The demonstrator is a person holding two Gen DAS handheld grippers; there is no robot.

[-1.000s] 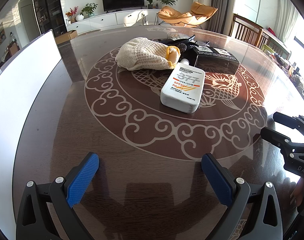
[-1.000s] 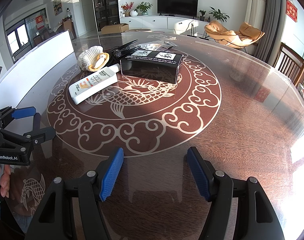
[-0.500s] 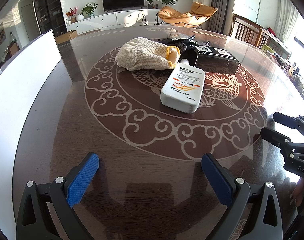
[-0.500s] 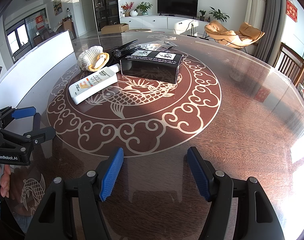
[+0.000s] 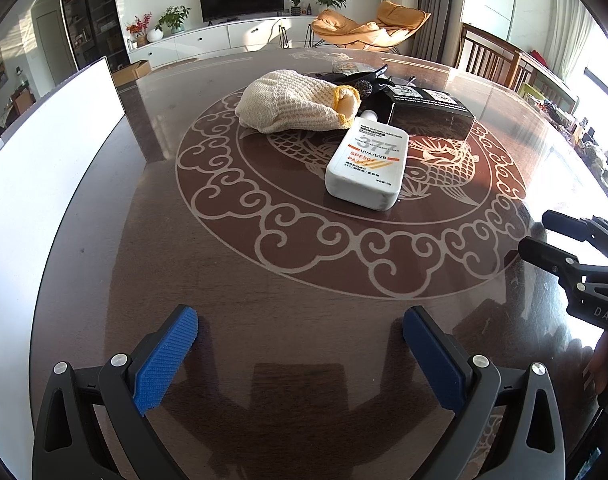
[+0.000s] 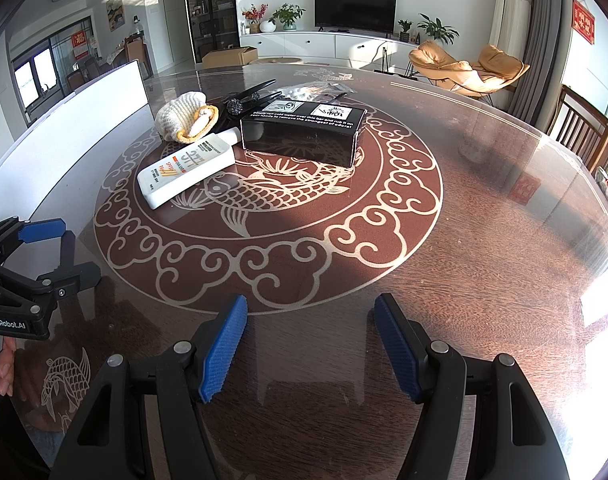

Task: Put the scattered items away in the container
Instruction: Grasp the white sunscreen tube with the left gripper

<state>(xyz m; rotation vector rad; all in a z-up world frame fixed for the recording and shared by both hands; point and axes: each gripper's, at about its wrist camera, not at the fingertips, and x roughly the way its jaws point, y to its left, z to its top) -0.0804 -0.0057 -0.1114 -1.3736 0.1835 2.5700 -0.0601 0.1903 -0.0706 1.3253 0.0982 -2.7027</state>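
A white sunscreen bottle (image 5: pixel 366 164) lies on the round brown table, also in the right wrist view (image 6: pixel 186 170). Behind it lie a cream knitted glove (image 5: pixel 292 106) (image 6: pixel 184 118), a black box (image 5: pixel 428 110) (image 6: pixel 304 130), a black hair clip (image 6: pixel 244 98) and a clear plastic bag (image 6: pixel 324 88). A long white container (image 5: pixel 32 184) (image 6: pixel 84 116) stands at the table's left. My left gripper (image 5: pixel 300 344) is open and empty near the front edge. My right gripper (image 6: pixel 310 340) is open and empty, to the right of the left one.
The table (image 6: pixel 444 260) has a carp and cloud pattern under glass. Wooden chairs (image 5: pixel 500 62) stand at the right edge. Bright sun glares on the table's right side (image 6: pixel 600 320). The left gripper shows at the left of the right wrist view (image 6: pixel 28 264).
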